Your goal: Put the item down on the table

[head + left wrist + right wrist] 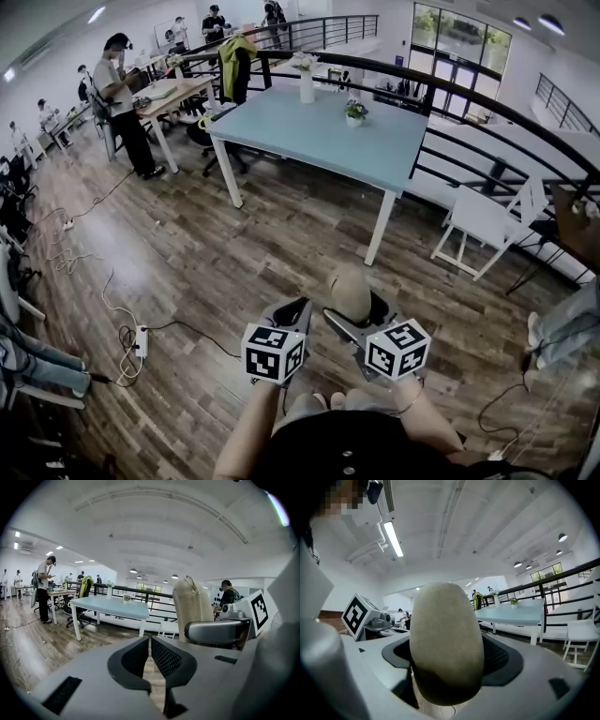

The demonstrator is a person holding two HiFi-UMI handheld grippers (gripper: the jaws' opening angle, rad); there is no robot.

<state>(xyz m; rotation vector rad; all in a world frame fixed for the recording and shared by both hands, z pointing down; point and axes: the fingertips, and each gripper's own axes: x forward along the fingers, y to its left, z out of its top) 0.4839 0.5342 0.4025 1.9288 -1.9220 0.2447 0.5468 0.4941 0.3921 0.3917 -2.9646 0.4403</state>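
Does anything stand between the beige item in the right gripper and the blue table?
Nothing visible. The right gripper holds the beige item, and only bare wooden floor lies between it and the blue table. A vase and a potted plant stand toward the table's far side.

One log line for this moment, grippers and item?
left gripper: shut, empty | right gripper: shut on beige item | blue table: ahead, item not on it
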